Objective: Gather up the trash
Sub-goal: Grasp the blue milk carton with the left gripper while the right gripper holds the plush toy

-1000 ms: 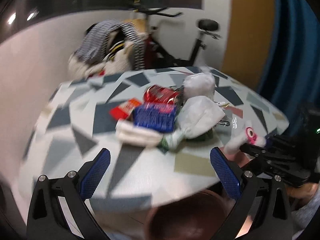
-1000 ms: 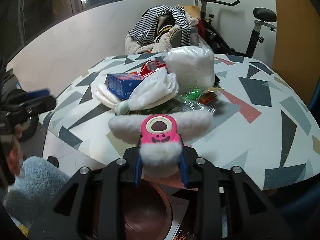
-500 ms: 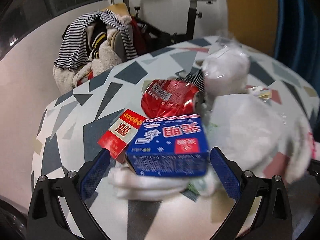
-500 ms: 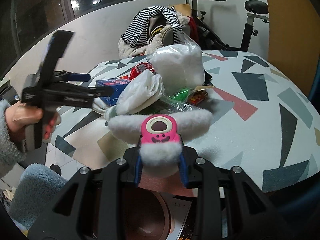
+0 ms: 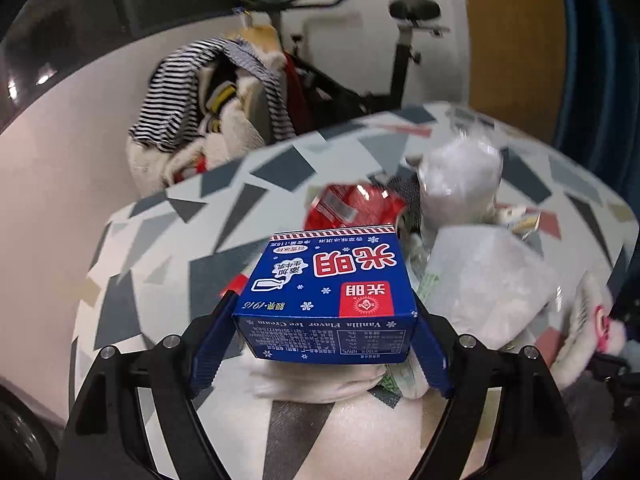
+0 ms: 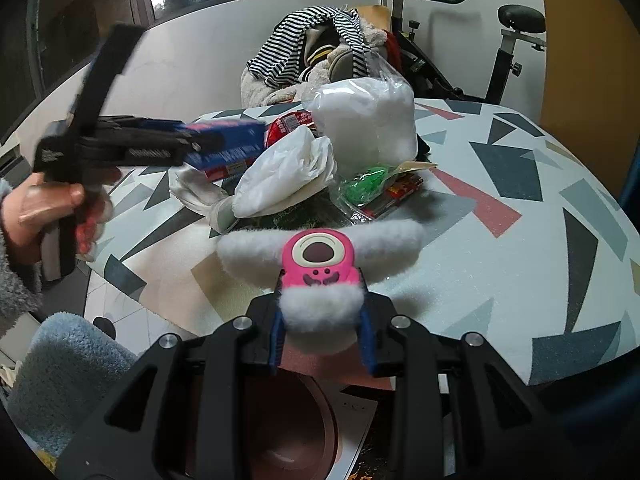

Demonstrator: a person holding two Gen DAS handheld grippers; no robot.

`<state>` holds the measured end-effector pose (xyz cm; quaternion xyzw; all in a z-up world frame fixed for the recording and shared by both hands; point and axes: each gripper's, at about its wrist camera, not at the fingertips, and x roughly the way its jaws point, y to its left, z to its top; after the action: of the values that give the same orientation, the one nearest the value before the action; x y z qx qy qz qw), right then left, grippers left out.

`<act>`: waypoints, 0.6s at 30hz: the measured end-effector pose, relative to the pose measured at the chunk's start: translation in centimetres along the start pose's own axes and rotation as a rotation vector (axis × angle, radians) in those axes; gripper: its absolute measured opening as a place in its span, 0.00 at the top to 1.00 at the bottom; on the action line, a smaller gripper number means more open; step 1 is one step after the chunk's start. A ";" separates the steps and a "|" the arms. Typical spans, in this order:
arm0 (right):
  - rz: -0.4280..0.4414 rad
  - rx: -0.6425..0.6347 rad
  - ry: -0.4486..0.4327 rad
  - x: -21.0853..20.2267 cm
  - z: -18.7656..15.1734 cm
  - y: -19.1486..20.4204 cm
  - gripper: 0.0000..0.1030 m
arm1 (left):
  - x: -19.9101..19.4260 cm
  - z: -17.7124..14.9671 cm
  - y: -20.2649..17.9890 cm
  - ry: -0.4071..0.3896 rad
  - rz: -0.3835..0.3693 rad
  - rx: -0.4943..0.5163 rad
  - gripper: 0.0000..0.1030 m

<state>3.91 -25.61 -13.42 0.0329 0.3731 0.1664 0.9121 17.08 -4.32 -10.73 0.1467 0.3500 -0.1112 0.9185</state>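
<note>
My left gripper (image 5: 324, 332) is shut on a blue ice cream box (image 5: 326, 294), lifted slightly above the trash pile; it also shows in the right wrist view (image 6: 224, 144). My right gripper (image 6: 322, 320) is shut on a pink and white fluffy toy (image 6: 320, 256) at the table's near edge. The pile on the patterned table (image 6: 520, 248) holds a white plastic bag (image 6: 288, 176), a clear bag of white stuffing (image 6: 368, 120), a crushed red can (image 5: 352, 204) and green and red wrappers (image 6: 380, 184).
A brown round bin (image 6: 288, 432) stands on the floor below the right gripper. A chair heaped with striped clothes (image 6: 312, 44) and an exercise bike (image 6: 500, 40) stand behind the table. A blue fuzzy cushion (image 6: 68, 368) is at lower left.
My left gripper moved in over the pile, closed on the blue box and raised it a little. My right gripper kept hold of the fluffy toy, nearly still.
</note>
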 end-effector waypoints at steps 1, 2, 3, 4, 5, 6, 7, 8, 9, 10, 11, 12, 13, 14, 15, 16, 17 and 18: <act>0.001 0.000 -0.003 -0.1 -0.1 0.0 0.69 | -0.7 -0.1 0.1 -0.013 0.001 -0.010 0.24; 0.002 0.001 -0.007 -0.3 -0.3 0.1 0.69 | -1.8 -0.4 0.3 -0.033 -0.003 -0.026 0.24; 0.006 0.003 -0.009 -0.5 -0.5 0.1 0.69 | -2.5 -0.5 0.2 -0.043 -0.005 -0.032 0.24; 0.009 0.009 -0.009 -0.7 -0.6 0.1 0.69 | -3.4 -0.8 0.1 -0.060 -0.012 -0.039 0.24; 0.014 0.019 -0.008 -0.9 -0.7 0.1 0.69 | -4.0 -1.0 0.0 -0.068 -0.016 -0.037 0.23; 0.023 0.031 -0.013 -1.1 -0.8 0.2 0.69 | -4.9 -1.4 -0.3 -0.079 -0.016 -0.033 0.23; 0.026 0.030 -0.018 -1.4 -0.8 0.3 0.69 | -5.4 -1.6 -0.5 -0.085 -0.015 -0.031 0.23; 0.025 0.023 -0.020 -1.5 -0.9 0.5 0.69 | -6.2 -2.0 -0.8 -0.094 -0.017 -0.031 0.23; 0.022 0.008 -0.019 -1.7 -1.1 0.8 0.69 | -6.9 -2.5 -1.0 -0.101 -0.022 -0.036 0.23; 0.021 0.000 -0.019 -1.9 -1.3 1.0 0.69 | -7.6 -3.1 -1.3 -0.104 -0.028 -0.043 0.23; 0.023 -0.004 -0.018 -2.2 -1.5 1.2 0.69 | -8.0 -3.5 -1.4 -0.105 -0.032 -0.048 0.23; 0.025 -0.003 -0.018 -2.3 -1.7 1.3 0.69 | -8.6 -4.1 -1.5 -0.108 -0.036 -0.055 0.23; 0.027 -0.002 -0.015 -2.4 -1.9 1.4 0.69 | -9.3 -4.9 -1.8 -0.111 -0.042 -0.062 0.23; 0.028 -0.001 -0.013 -2.5 -2.1 1.4 0.69 | -9.8 -5.6 -2.0 -0.113 -0.046 -0.066 0.23; 0.024 -0.006 -0.008 -2.6 -2.5 1.5 0.69 | -10.2 -6.2 -2.1 -0.115 -0.050 -0.070 0.23; 0.020 -0.010 -0.006 -2.8 -2.7 1.6 0.69 | -10.7 -6.8 -2.3 -0.116 -0.054 -0.074 0.23; 0.018 -0.011 -0.005 -2.8 -2.9 1.6 0.69 | -11.4 -7.9 -2.6 -0.119 -0.069 -0.080 0.23; 0.016 -0.012 -0.005 -2.9 -3.1 1.7 0.69 | -11.7 -8.5 -2.7 -0.120 -0.076 -0.084 0.23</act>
<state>-0.62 -25.21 -13.37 0.0307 0.3697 0.1761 0.9118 2.48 -2.74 -9.38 0.0875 0.3041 -0.1399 0.9382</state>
